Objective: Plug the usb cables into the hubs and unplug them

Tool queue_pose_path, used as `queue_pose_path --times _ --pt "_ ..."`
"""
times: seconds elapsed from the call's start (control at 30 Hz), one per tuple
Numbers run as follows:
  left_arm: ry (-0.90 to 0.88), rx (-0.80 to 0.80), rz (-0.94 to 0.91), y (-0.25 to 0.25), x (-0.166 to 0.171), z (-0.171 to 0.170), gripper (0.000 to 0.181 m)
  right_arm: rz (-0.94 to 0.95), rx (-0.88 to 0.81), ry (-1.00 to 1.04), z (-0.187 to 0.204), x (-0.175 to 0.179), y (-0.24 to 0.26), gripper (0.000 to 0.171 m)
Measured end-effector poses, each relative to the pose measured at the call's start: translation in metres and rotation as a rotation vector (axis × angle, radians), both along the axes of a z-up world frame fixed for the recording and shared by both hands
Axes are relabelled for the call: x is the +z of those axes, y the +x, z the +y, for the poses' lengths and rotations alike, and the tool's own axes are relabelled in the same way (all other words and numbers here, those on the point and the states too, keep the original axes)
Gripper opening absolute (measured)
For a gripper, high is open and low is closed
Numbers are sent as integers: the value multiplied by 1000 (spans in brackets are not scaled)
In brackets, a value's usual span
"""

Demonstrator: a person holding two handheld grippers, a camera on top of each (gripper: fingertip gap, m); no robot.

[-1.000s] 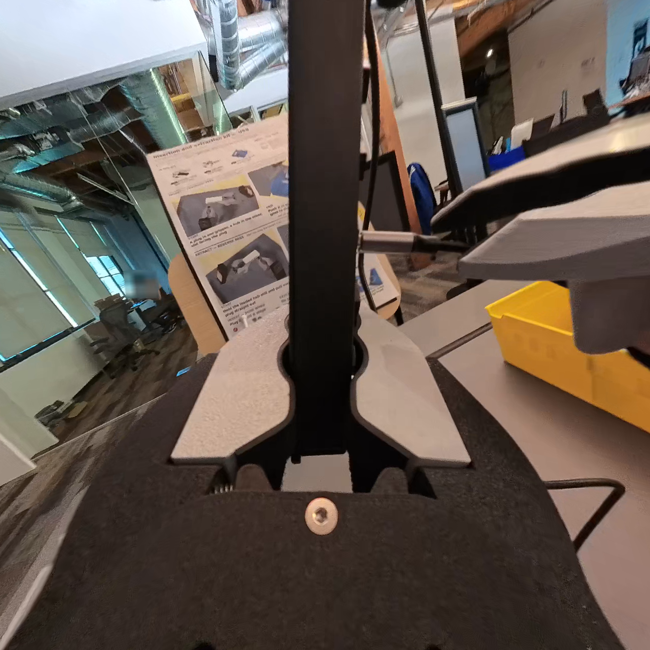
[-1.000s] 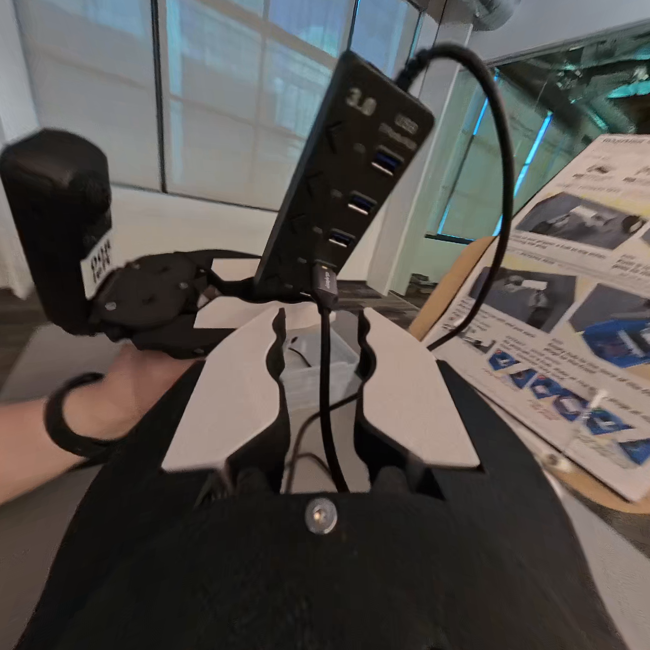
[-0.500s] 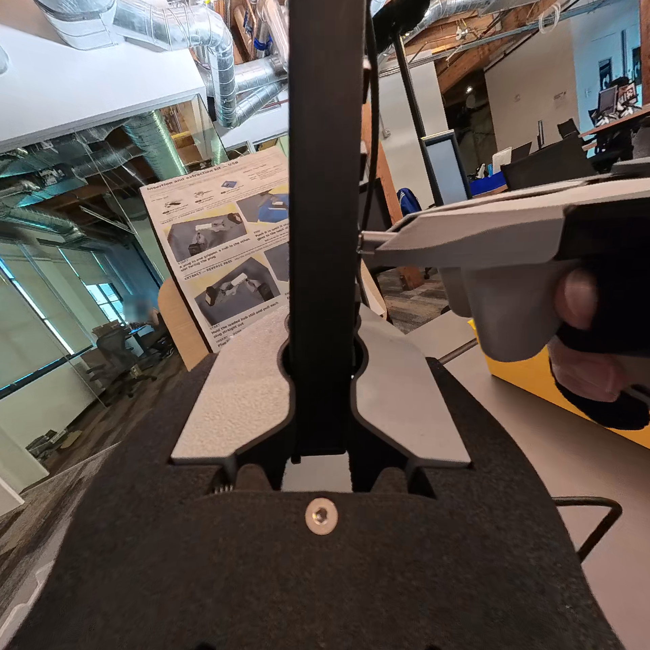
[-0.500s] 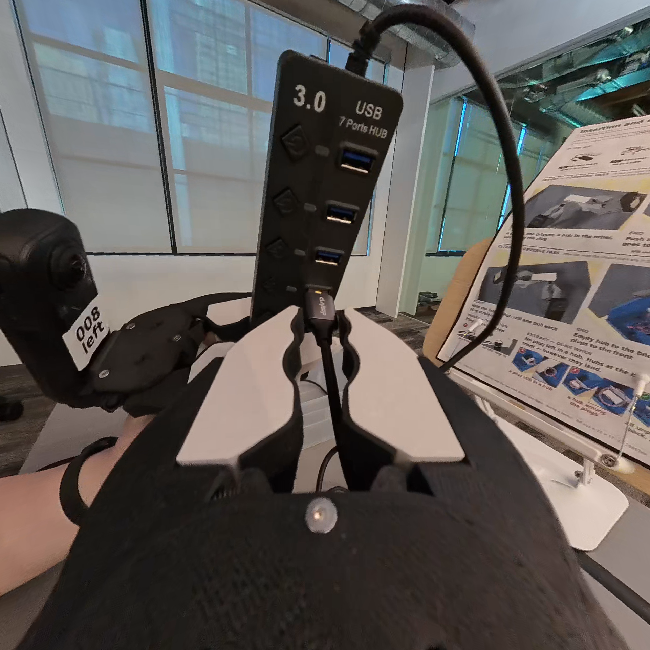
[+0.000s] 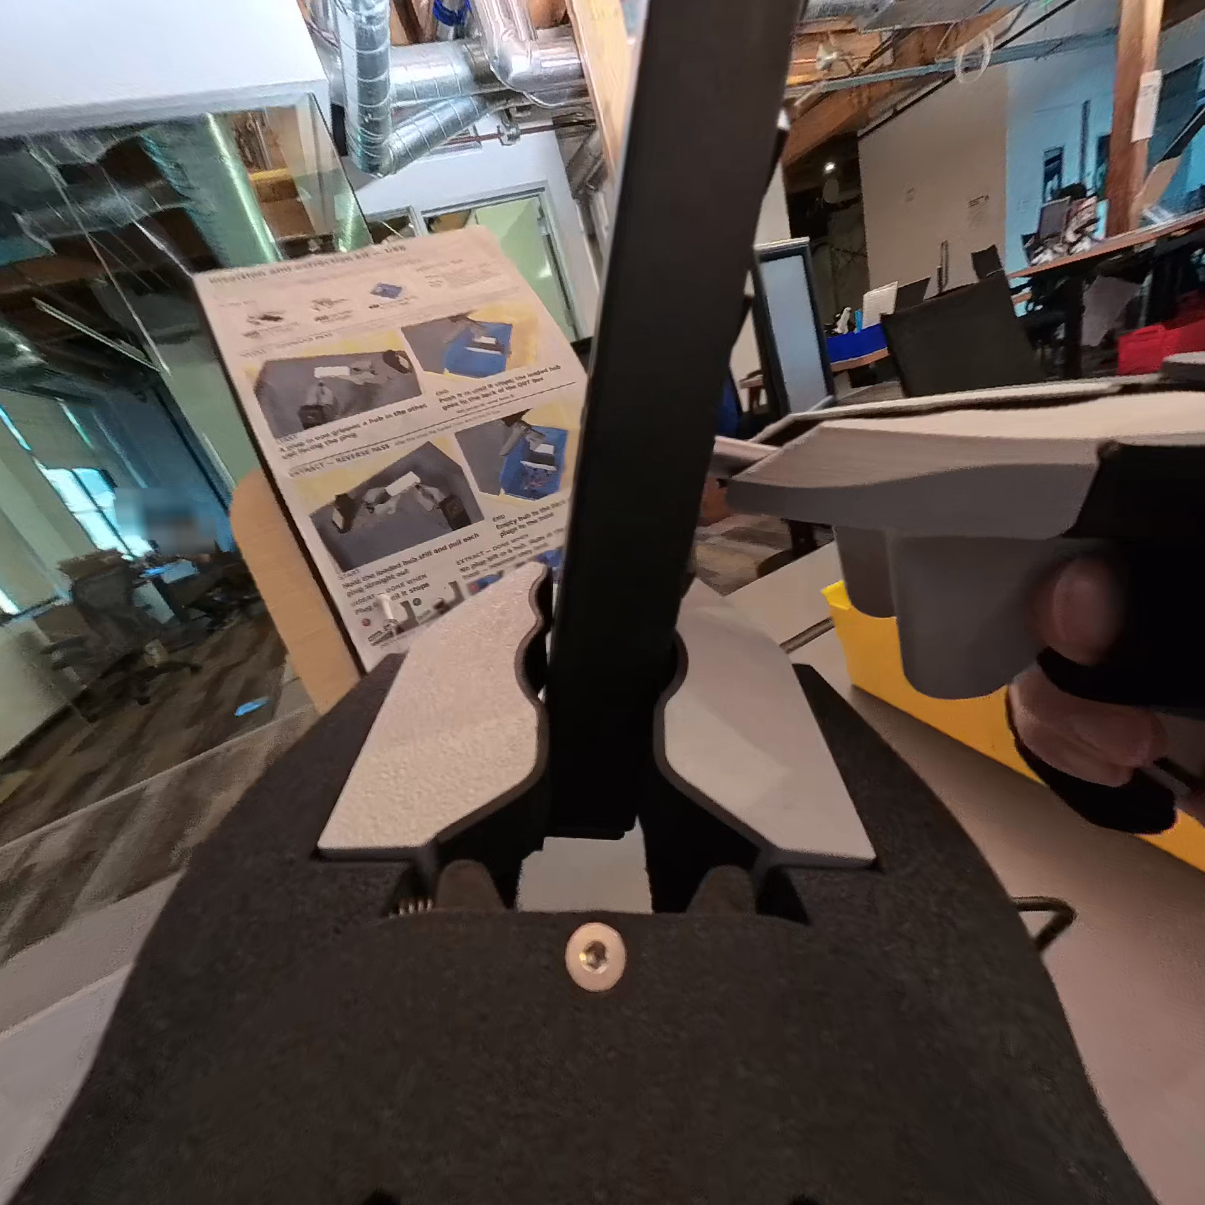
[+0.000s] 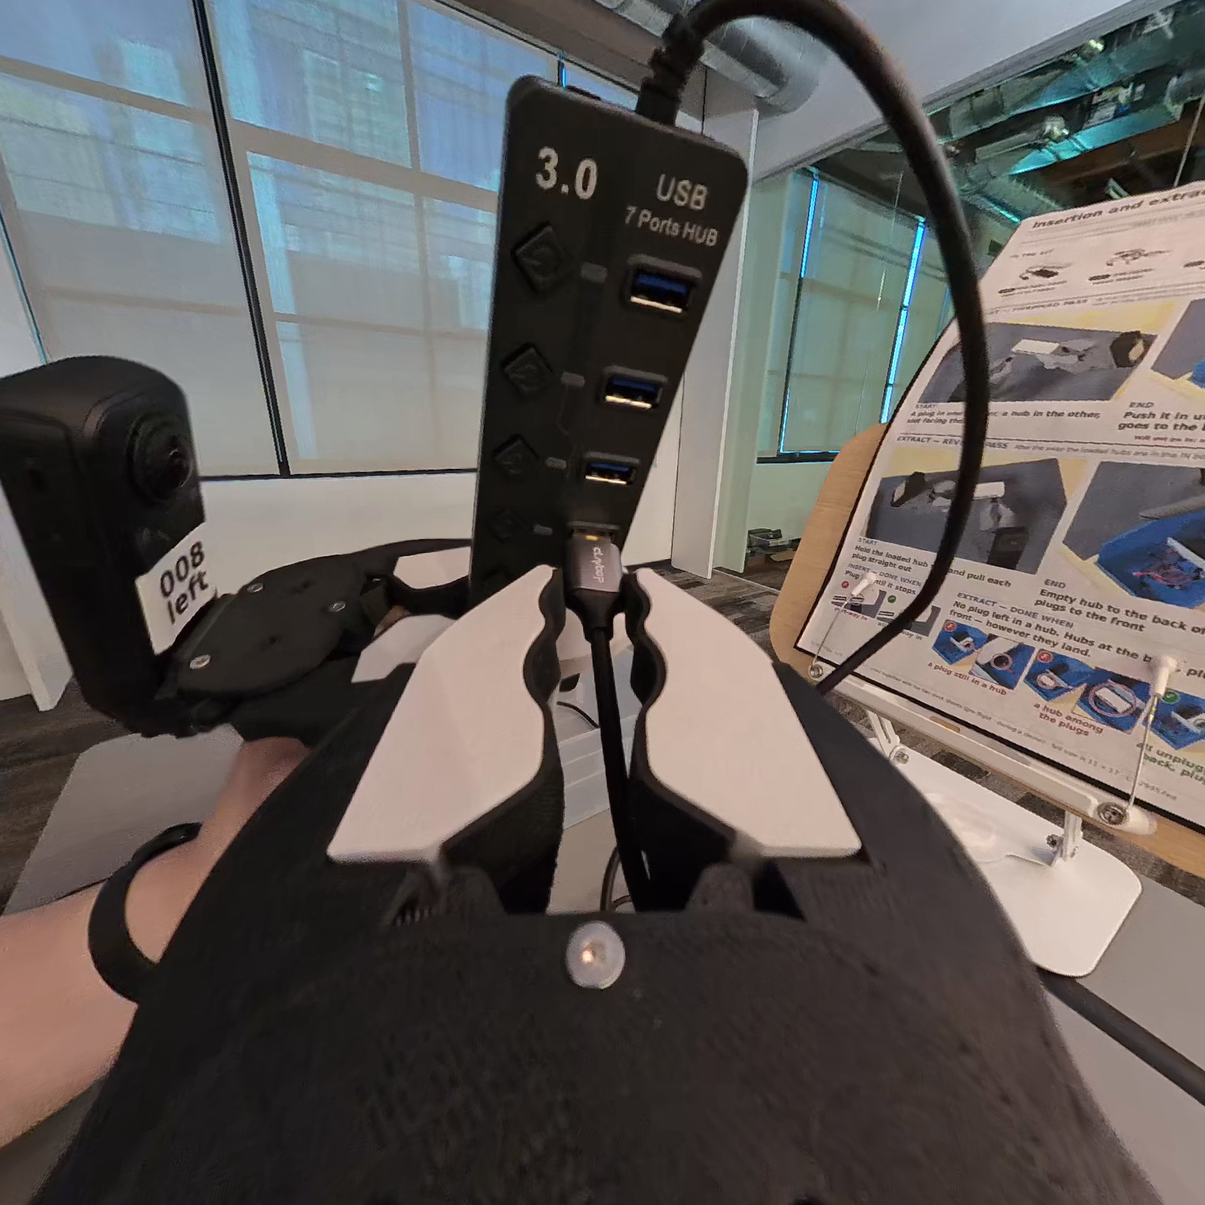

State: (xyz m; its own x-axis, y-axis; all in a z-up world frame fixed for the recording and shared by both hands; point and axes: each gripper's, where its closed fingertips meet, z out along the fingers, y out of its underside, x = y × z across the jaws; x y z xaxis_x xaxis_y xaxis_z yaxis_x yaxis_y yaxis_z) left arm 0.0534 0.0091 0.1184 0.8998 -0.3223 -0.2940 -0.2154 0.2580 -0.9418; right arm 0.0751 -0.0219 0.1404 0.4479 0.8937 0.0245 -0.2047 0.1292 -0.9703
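Note:
A black USB hub stands upright, and my left gripper is shut on its lower end. In the left wrist view the hub shows edge-on, leaning right. Three blue ports on its face are empty. A grey USB plug with a black cable sits in the fourth port, with a little of its metal shell showing. My right gripper is shut on the plug body. It enters the left wrist view from the right, held by a hand. The hub's own cable arcs over to the right.
An instruction sheet leans on a white stand to the right of the hub, and it also shows in the left wrist view. A yellow bin sits on the grey table under the right gripper. Windows are behind. Spacing between my two grippers at the tips: around 5 cm.
My right gripper moved up along the cable to the plug and closed on it. The hub now leans to the right in the left wrist view.

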Motion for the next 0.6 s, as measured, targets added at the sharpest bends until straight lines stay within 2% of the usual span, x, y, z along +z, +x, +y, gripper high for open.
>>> queue_pose_path --times 0.13,0.27,0.37,0.5,0.6 --pt "-16 -7 -153 -25 12 0 27 27 12 26 -4 7 7 17" --pt "-47 -36 -199 -53 19 1 27 17 31 32 -8 12 8 18" --pt "-66 -122 -225 -43 20 -2 27 -33 60 5 -13 13 5 17" --pt "-57 -118 -115 -21 13 -3 27 -123 25 16 -17 18 13 18" --pt "-74 -159 -122 -4 8 -4 27 -149 -19 27 -16 22 22 18"
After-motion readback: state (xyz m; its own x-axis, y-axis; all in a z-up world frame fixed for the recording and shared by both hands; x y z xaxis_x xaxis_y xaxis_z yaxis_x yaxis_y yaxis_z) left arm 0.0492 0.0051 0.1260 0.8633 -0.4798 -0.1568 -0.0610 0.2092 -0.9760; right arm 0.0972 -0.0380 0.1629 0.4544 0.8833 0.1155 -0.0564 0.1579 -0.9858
